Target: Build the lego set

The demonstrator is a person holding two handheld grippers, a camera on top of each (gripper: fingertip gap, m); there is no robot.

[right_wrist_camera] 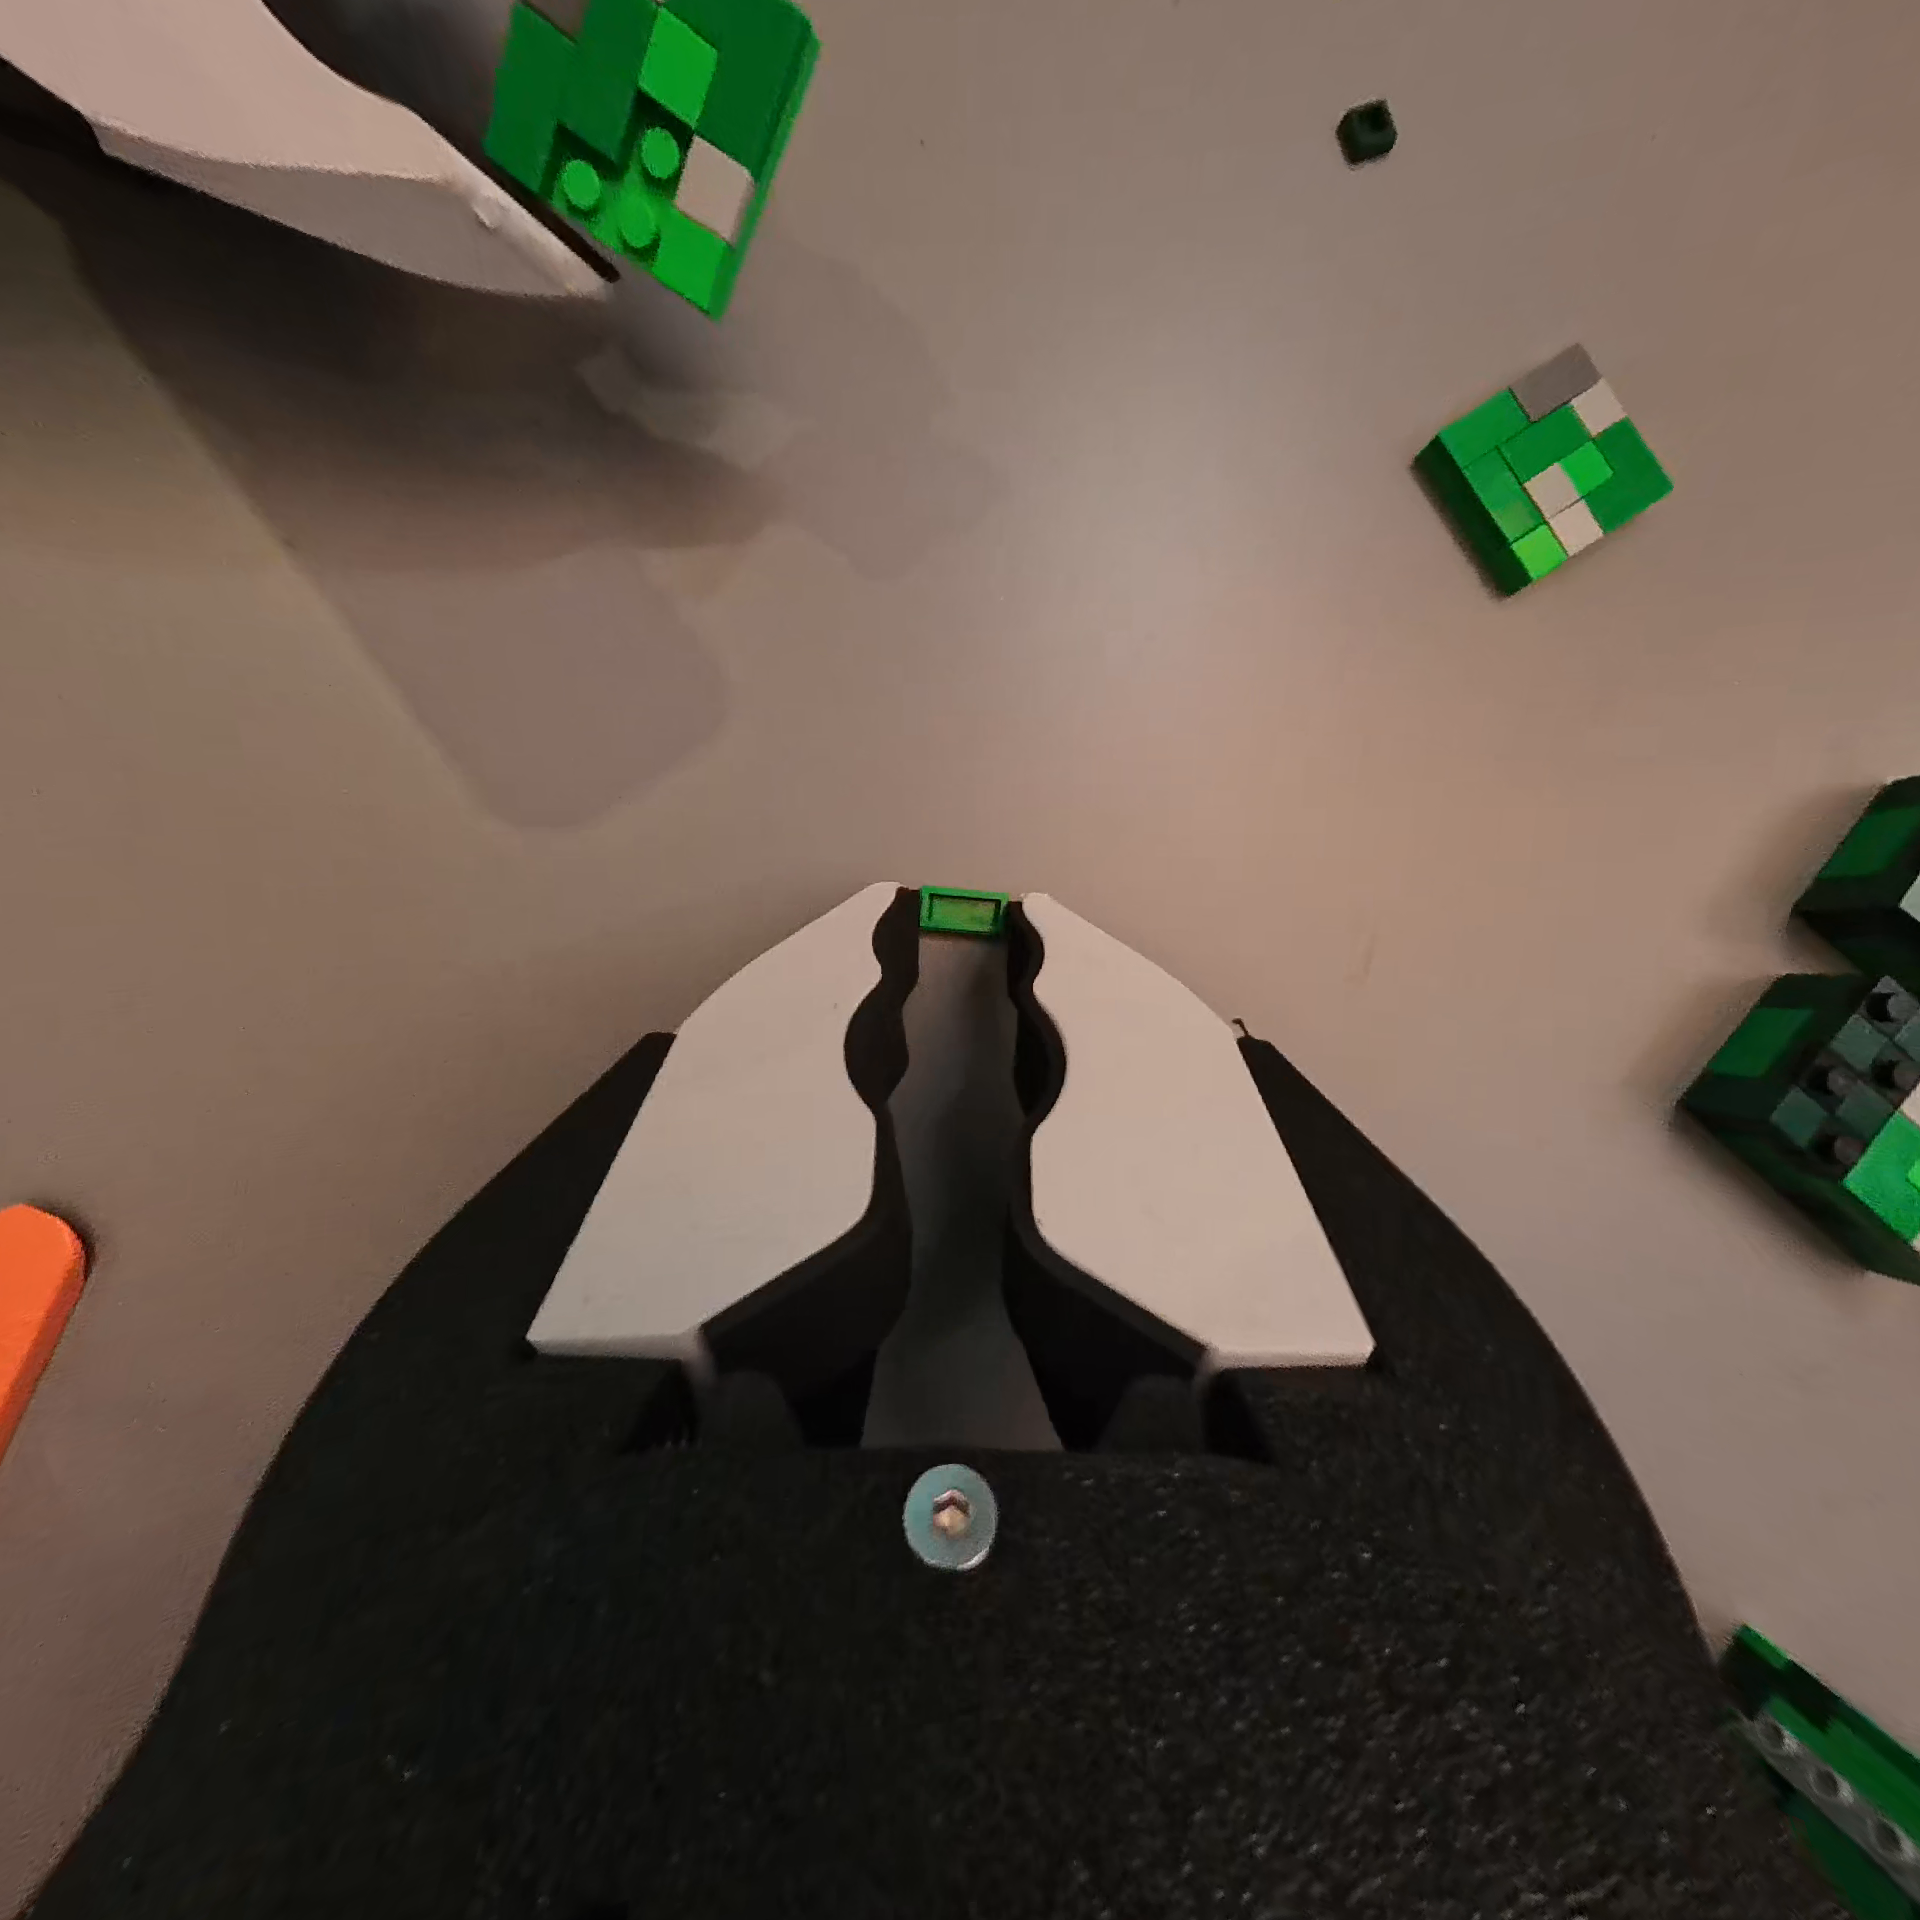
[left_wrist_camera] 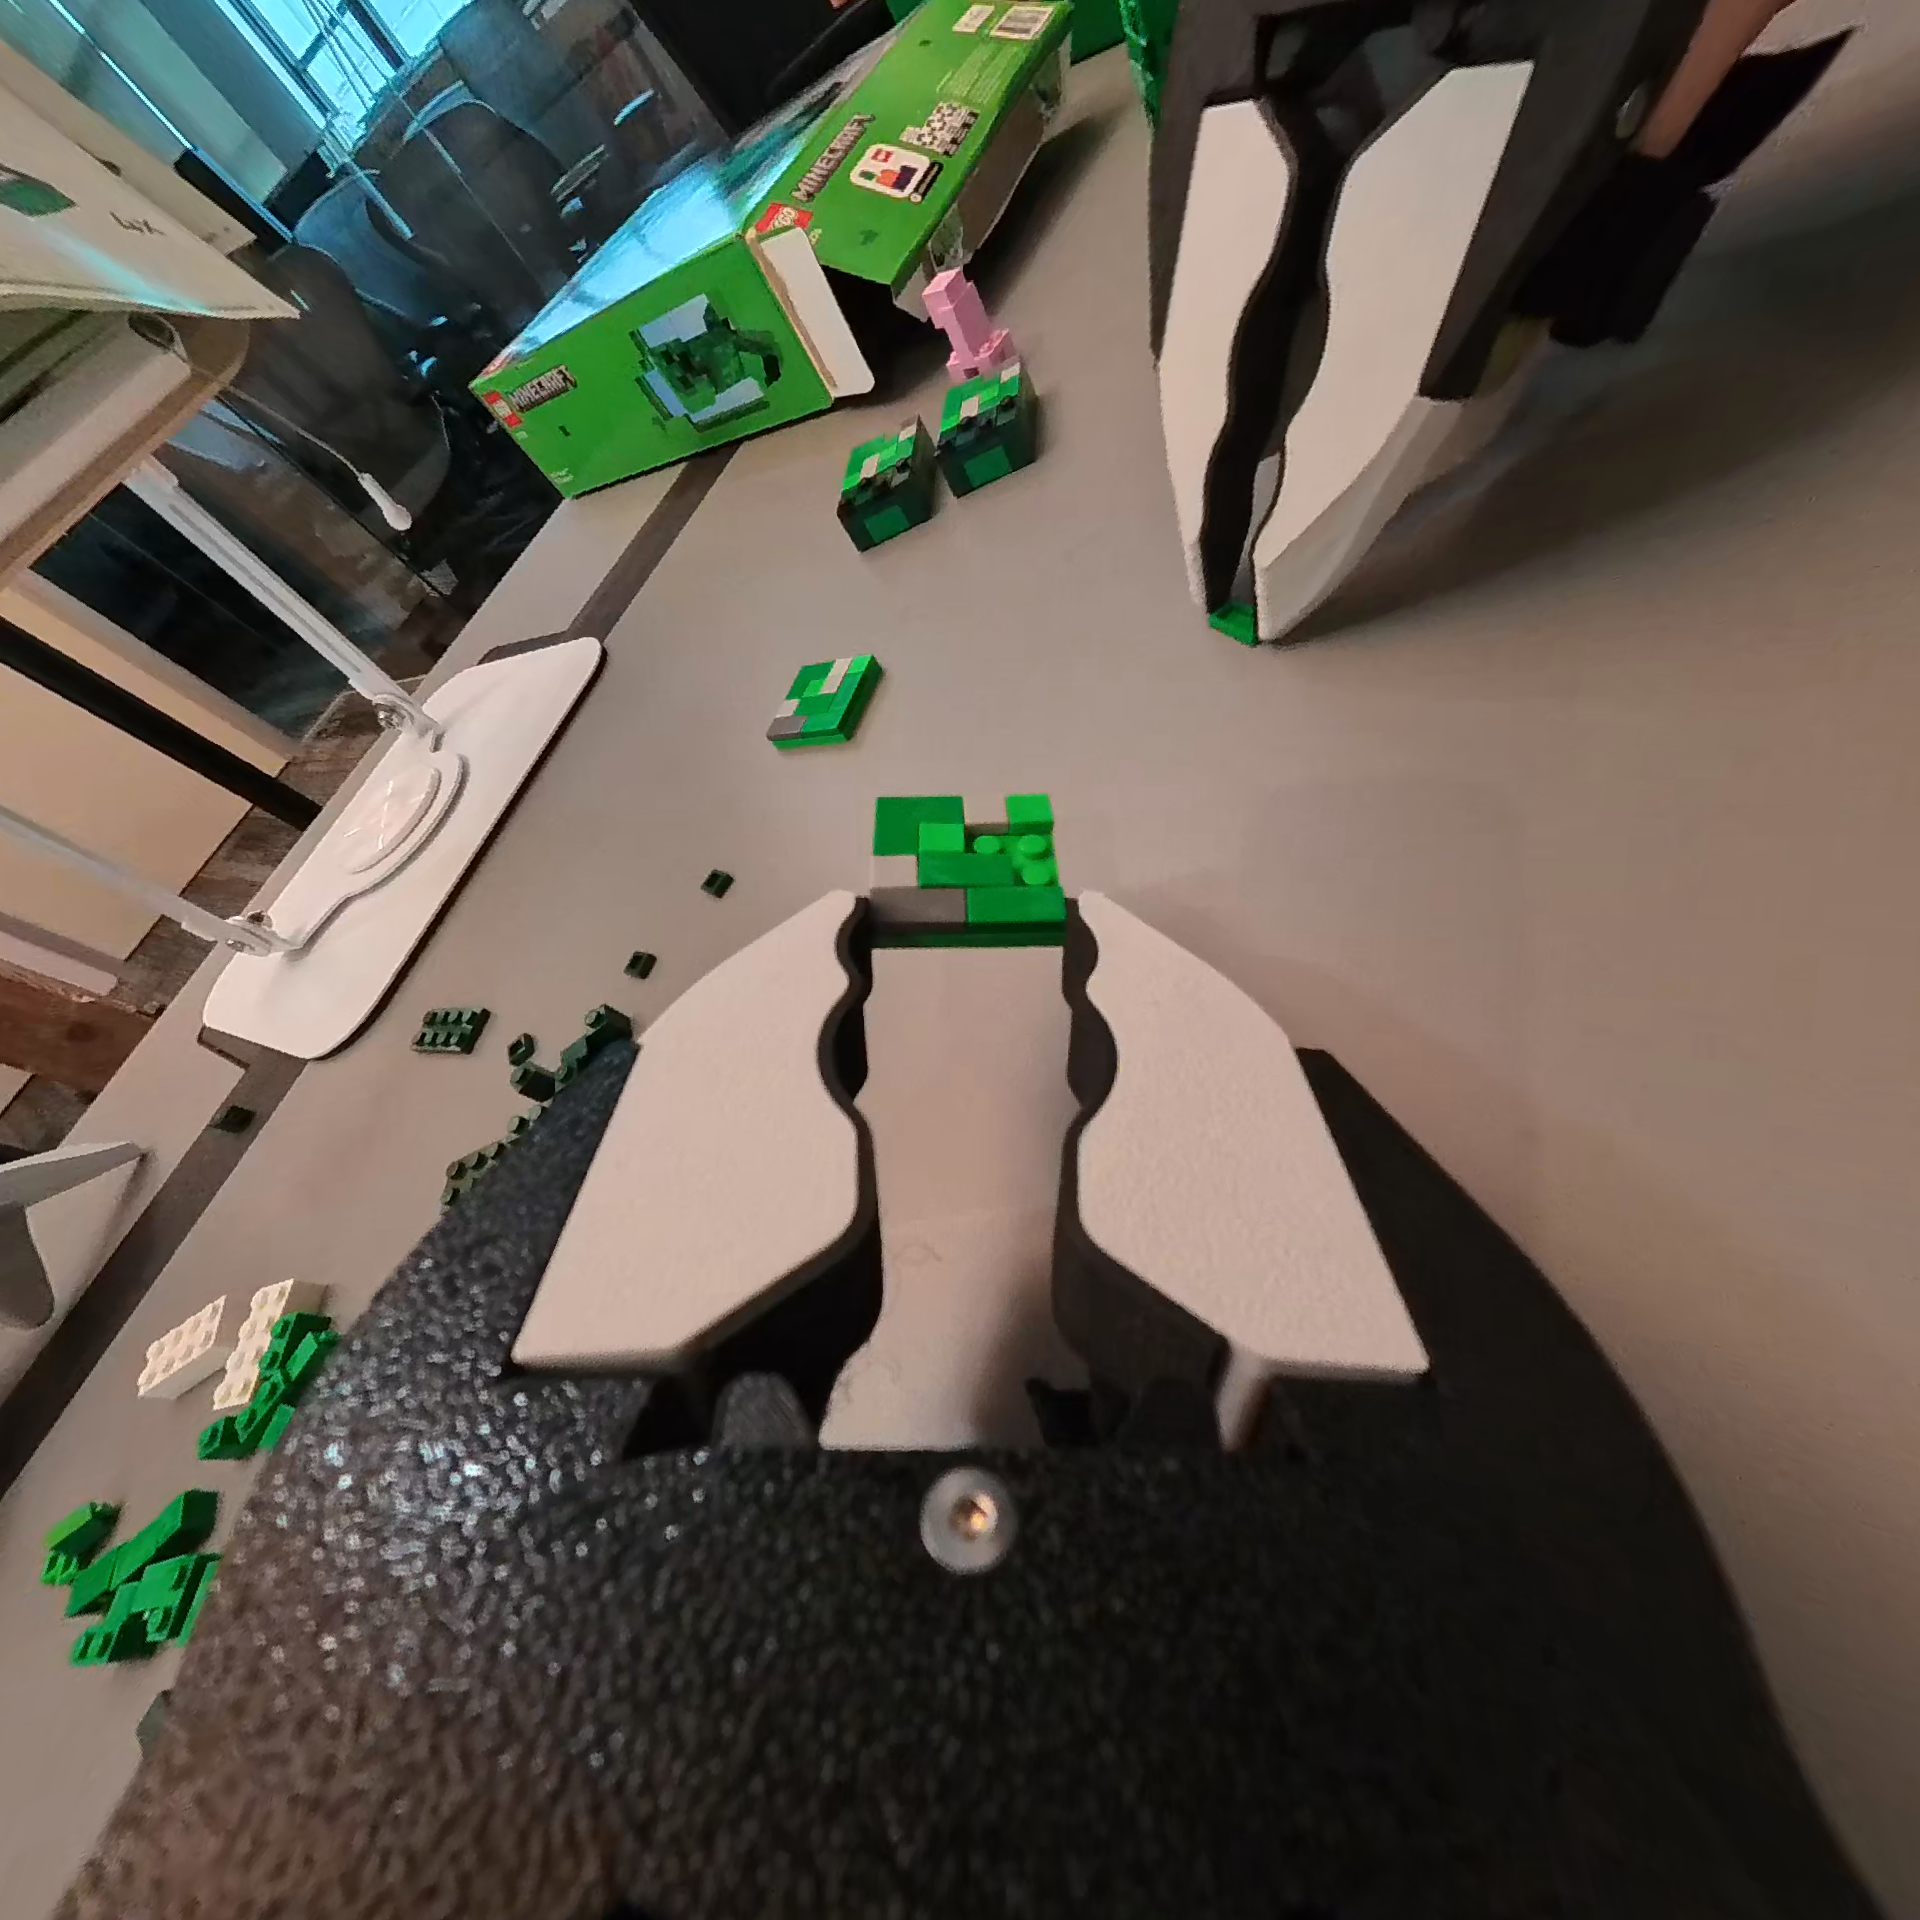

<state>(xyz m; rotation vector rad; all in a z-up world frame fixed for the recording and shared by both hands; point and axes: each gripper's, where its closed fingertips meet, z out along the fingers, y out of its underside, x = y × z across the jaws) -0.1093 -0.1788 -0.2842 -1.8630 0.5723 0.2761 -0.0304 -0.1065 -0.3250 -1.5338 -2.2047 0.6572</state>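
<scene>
— Two grippers are working over the grey desk (left_wrist_camera: 1351, 831) at once. What is the left gripper (left_wrist_camera: 966, 914) doing?

— Its jaws are pinching a square green panel (left_wrist_camera: 966, 862) by its near edge. Smooth green and grey tiles are covering most of that panel, and a patch of bare studs is showing toward one corner.

— And the right gripper (right_wrist_camera: 961, 914)?

— Its jaws are gripping a small green tile (right_wrist_camera: 962, 914) at the very tips, hollow underside facing the camera. In the left wrist view that gripper is pointing down, well to the right of the panel, with the tile just above the desk or possibly touching it; the blur is making that hard to judge.

— Where is the rest of the set lying?

— A finished tiled square (right_wrist_camera: 1543, 468) is sitting flat on the desk between the held panel and two cube-like green builds (left_wrist_camera: 935, 457), which are standing side by side. A pink figure (left_wrist_camera: 971, 327) is standing just behind them, in front of an open green box (left_wrist_camera: 665, 353). Loose dark green pieces (left_wrist_camera: 520, 1060) are lying scattered to the left, with bright green pieces (left_wrist_camera: 135, 1579) and two white bricks (left_wrist_camera: 223, 1340) nearer the desk's edge.

— Anything else?

— An orange object (right_wrist_camera: 31, 1309) is poking in at the left edge of the right wrist view.
</scene>
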